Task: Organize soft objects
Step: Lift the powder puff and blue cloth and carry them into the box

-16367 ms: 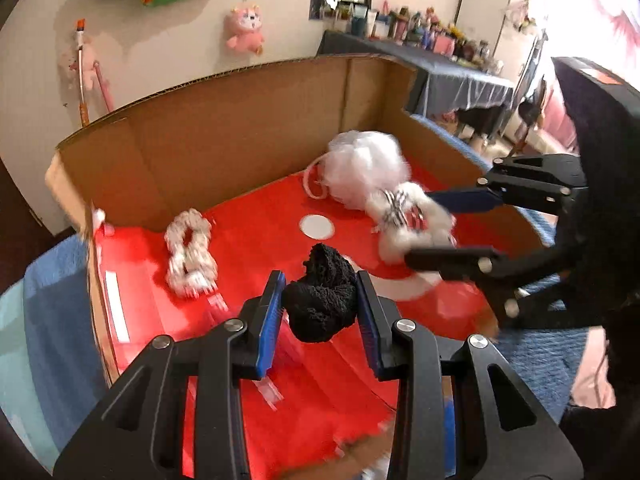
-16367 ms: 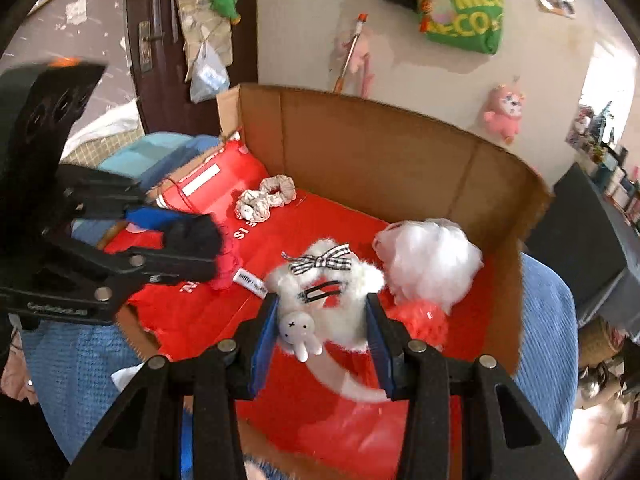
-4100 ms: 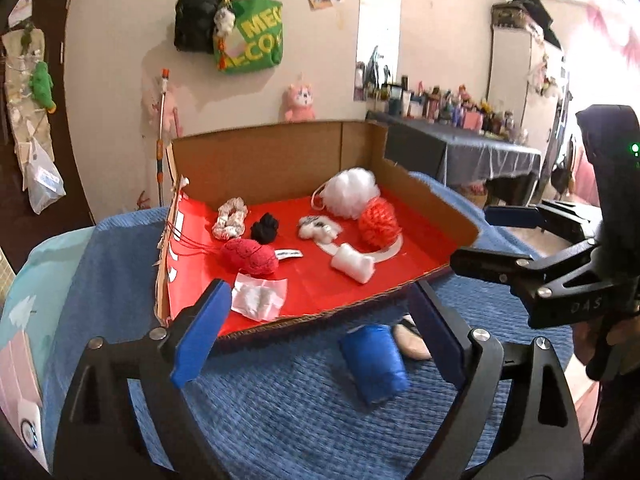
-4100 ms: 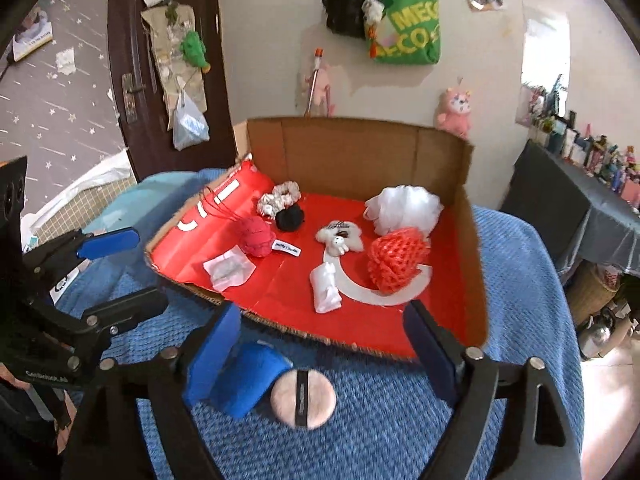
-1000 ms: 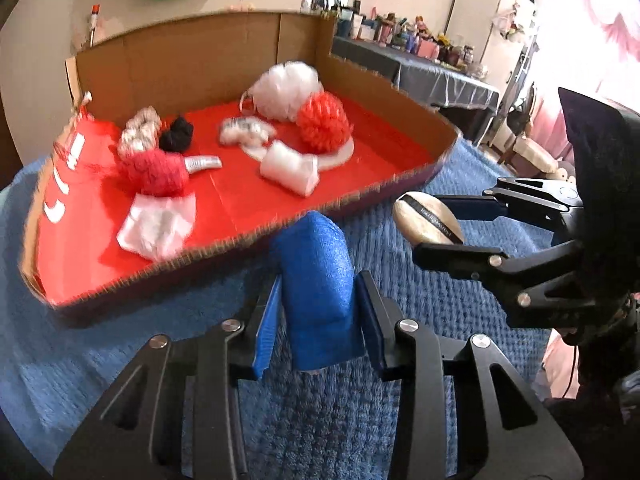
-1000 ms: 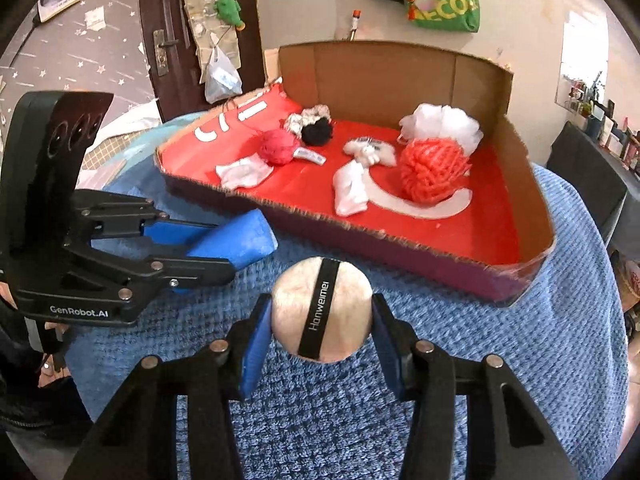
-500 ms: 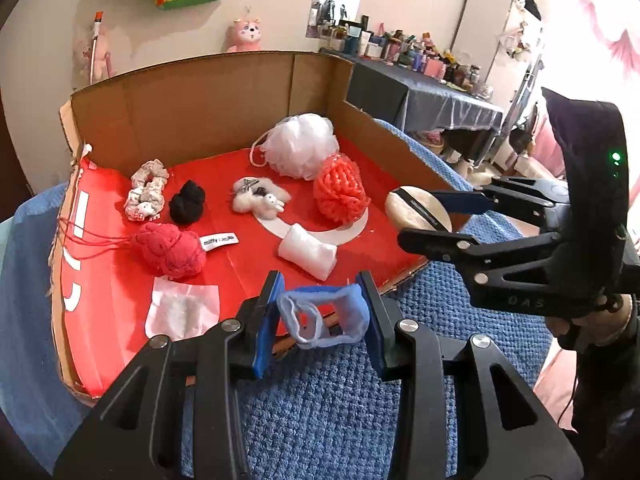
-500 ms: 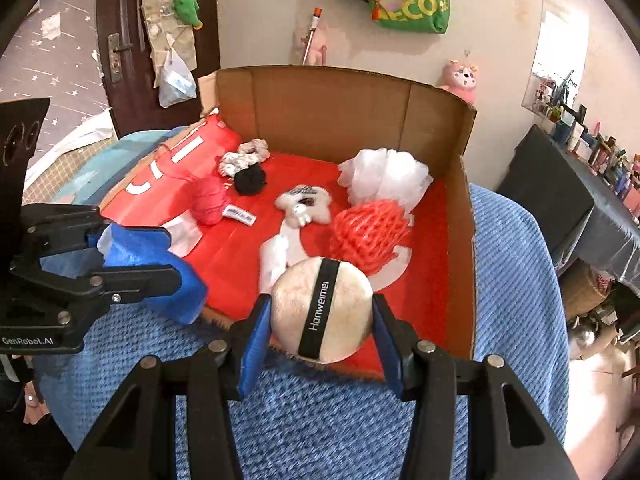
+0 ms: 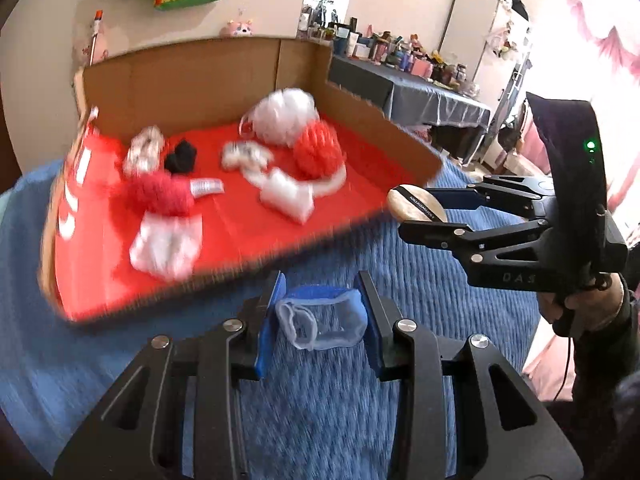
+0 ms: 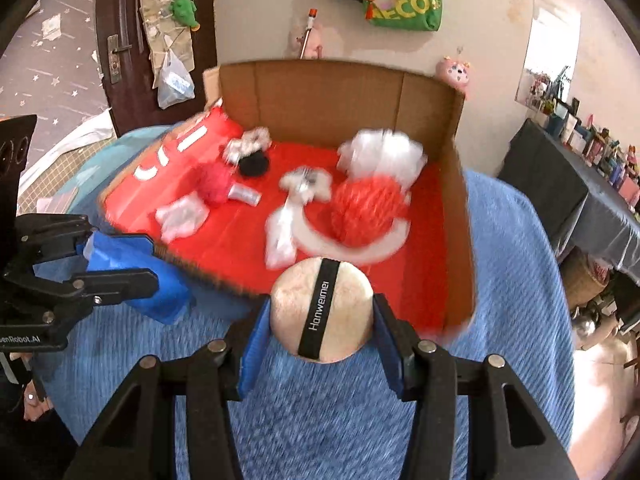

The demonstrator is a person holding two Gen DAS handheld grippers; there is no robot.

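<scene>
Blur smeared both views, so small details in the box (image 10: 460, 208) were perhaps unreliable. The left hand-held gripper (image 9: 322, 316) was clamped on a blue pouch (image 9: 322, 318), held above the blue cloth (image 9: 320, 420) just in front of the box's open edge. The right hand-held gripper (image 10: 322, 314) was clamped on a round beige puff (image 10: 322, 310) with a black band, near that same edge. Inside lay a red ball (image 10: 366, 210), a white pouf (image 10: 382, 158) and other soft pieces.

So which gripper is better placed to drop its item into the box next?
Probably the right gripper: its puff is already at the box front edge, while the left gripper holds its blue pouch farther back.
</scene>
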